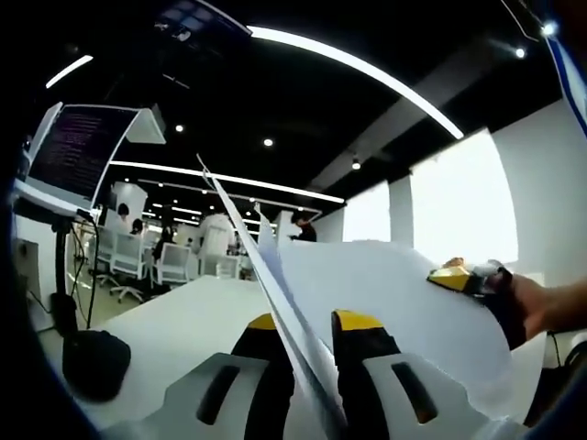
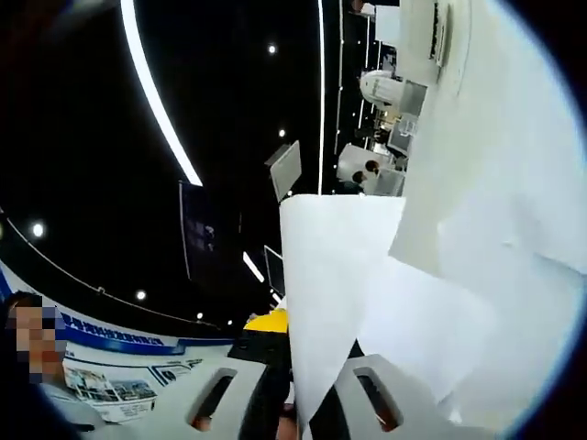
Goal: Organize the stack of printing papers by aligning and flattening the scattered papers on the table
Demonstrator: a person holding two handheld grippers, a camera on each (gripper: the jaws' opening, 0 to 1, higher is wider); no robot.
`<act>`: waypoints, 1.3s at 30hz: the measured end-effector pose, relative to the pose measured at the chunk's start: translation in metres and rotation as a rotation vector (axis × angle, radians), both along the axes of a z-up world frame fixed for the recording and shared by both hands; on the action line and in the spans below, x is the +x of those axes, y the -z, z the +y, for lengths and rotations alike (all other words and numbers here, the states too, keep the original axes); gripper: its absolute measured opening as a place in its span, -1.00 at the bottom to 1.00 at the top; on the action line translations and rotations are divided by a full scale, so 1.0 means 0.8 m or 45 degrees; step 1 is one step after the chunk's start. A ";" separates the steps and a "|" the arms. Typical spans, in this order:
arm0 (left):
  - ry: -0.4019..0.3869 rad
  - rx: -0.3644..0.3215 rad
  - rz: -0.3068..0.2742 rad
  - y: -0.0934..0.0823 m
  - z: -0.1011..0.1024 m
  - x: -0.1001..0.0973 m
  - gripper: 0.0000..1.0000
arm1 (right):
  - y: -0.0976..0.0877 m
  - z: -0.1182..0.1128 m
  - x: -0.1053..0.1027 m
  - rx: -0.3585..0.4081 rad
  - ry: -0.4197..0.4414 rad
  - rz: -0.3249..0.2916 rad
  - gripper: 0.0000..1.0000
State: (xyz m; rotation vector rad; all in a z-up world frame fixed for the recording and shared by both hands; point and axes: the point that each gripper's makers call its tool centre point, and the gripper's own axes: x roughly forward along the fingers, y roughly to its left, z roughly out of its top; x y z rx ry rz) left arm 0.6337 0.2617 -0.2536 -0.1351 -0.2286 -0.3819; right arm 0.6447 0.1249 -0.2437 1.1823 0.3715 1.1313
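While both claws pinch the papers [image 1: 385,284] edge-on between their jaws, left claw [image 1: 307,335] and right claw [image 2: 298,367], the sheets stand lifted above the bench [image 1: 183,312]. Light, floppy, slippery stack; best gripped at opposite edges, near corners.

- Both views are dim overall, with a dark ceiling lit by long strip lights [image 1: 367,69] and small spot lamps.
- In the left gripper view, bright windows [image 1: 449,197] ahead and to the right of the jaws blow out to plain white.
- The paper [image 1: 385,293] held between the jaws glares, its surface detail lost.
- Straight light strips bend strongly toward the edges.
- The near jaws look soft, perhaps out of focus.
- In the right gripper view the paper sheets [image 2: 459,275] wash out pale.
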 end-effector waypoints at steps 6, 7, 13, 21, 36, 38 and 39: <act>0.000 0.002 0.002 0.000 -0.001 0.000 -0.62 | 0.005 0.002 0.001 0.001 -0.007 0.008 -1.00; -0.001 0.002 0.002 0.000 -0.001 0.000 -0.62 | 0.005 0.003 0.001 0.003 -0.008 0.012 -1.00; -0.001 0.000 0.002 0.000 0.000 0.000 -0.62 | 0.001 0.008 -0.005 0.030 -0.024 0.015 -1.00; -0.008 -0.007 0.004 0.000 0.002 0.000 -0.59 | -0.010 0.020 -0.019 0.054 -0.094 -0.024 -1.00; -0.015 -0.044 0.011 -0.001 0.007 0.001 -0.53 | -0.038 0.035 -0.055 0.107 -0.252 -0.149 -1.00; -0.016 -0.046 0.012 -0.001 0.007 0.001 -0.53 | -0.041 0.040 -0.064 0.109 -0.282 -0.164 -1.00; -0.016 -0.047 0.012 -0.001 0.007 0.001 -0.53 | -0.042 0.041 -0.067 0.109 -0.292 -0.172 -1.00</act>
